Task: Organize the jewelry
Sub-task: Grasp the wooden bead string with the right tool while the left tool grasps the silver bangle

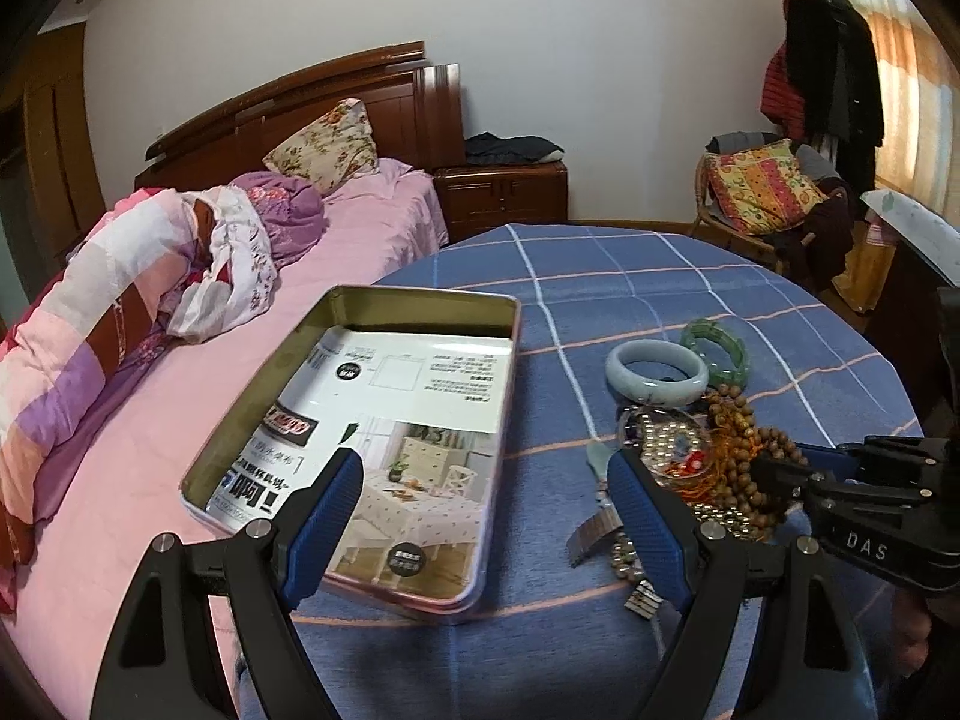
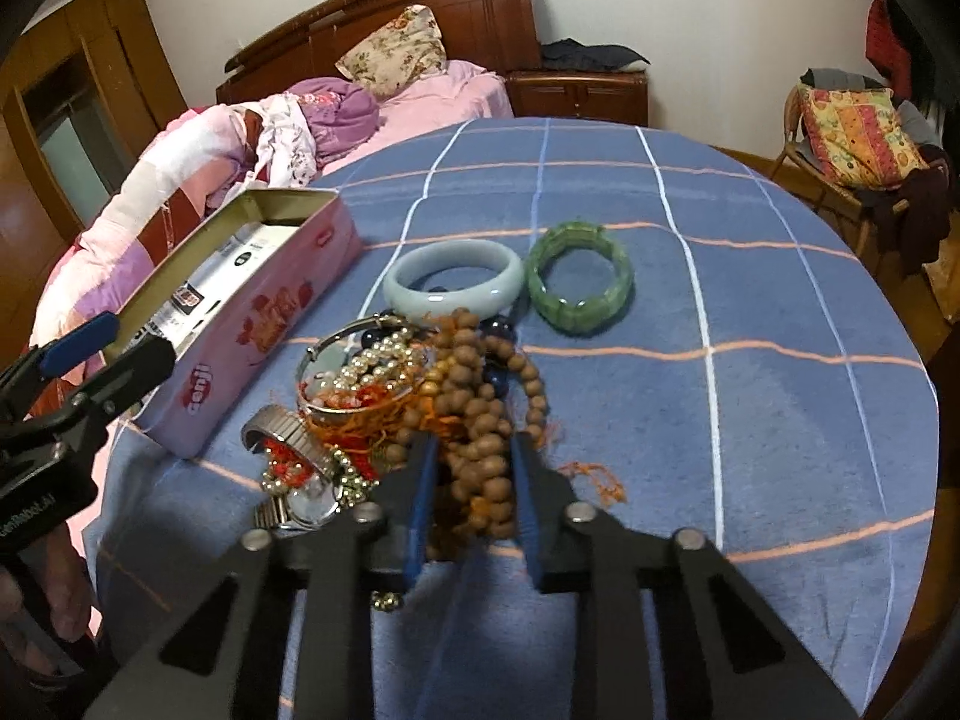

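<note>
My right tongs (image 2: pixel 471 468) are closed down on the strand of brown wooden beads (image 2: pixel 480 420), the blue pads pressing it from both sides at the near edge of the jewelry heap. Just left of those tips lies a metal-band watch (image 2: pixel 288 438), tangled with orange thread and a run of pearl-like beads (image 2: pixel 378 360), all touching one another in one pile on the blue checked cloth (image 2: pixel 750 300). Straight ahead past the pile sits the pale jade bangle (image 2: pixel 453 276), flat on the cloth and touching the far edge of the heap, and just to its right, nearly touching it, the green segmented bracelet (image 2: pixel 579 276). To the left of my right tongs stands the open pink tin (image 2: pixel 252 324), its long side toward the pile but apart from it. My left tongs (image 1: pixel 486 480) hang spread wide with nothing between the pads: the left pad (image 1: pixel 330 510) is over the near part of the tin (image 1: pixel 420 600), above the printed paper (image 1: pixel 390 420) lying in its bottom, while the right pad hovers over the cloth just beside the watch band (image 1: pixel 594 534) at the left fringe of the heap. From this side the right tongs (image 1: pixel 780 474) reach into the beads from the right. Beyond the table, off to the left, is a bed (image 1: pixel 180 420) with pink sheets and a floral pillow (image 1: pixel 324 144); ahead is a wooden nightstand (image 1: pixel 501 192), and far right a chair (image 1: pixel 762 198) heaped with cloth.
</note>
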Demonstrator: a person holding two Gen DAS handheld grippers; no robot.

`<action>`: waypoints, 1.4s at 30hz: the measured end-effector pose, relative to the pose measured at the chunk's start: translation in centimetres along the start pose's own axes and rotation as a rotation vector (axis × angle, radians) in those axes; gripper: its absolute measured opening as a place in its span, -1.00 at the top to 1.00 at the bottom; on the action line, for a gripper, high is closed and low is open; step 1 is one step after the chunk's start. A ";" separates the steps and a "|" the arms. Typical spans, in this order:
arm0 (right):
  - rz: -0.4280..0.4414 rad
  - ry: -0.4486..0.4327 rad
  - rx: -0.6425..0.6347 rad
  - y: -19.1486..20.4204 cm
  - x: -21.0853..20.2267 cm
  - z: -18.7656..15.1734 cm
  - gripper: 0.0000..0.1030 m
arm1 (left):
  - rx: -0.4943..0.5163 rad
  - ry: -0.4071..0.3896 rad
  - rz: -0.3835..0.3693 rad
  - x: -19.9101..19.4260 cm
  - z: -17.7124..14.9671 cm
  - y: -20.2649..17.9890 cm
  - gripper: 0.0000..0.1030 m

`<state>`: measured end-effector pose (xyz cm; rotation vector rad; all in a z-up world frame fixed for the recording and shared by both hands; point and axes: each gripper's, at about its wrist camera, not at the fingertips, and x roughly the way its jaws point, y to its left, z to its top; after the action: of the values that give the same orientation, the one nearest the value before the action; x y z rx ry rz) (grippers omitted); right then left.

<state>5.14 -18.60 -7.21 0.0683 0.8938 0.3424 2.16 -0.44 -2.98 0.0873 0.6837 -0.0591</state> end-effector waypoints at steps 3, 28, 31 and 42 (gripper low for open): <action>-0.023 -0.033 0.015 -0.3 -0.6 0.2 0.63 | 0.014 -0.002 -0.016 -0.1 -0.1 -0.6 -0.63; -0.113 -0.133 0.072 -3.2 -2.3 0.6 0.63 | 0.084 0.103 -0.190 4.2 1.4 -6.0 -0.63; -0.119 -0.124 0.073 -3.3 -1.9 0.4 0.63 | 0.108 0.136 -0.210 5.4 1.8 -7.1 -0.63; -0.127 -0.128 0.060 -3.3 -2.0 0.3 0.63 | 0.110 0.216 -0.221 7.9 1.4 -7.5 -0.62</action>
<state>5.10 -22.28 -6.21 0.0880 0.7772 0.1907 8.51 -8.27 -7.40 0.1249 0.9040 -0.3036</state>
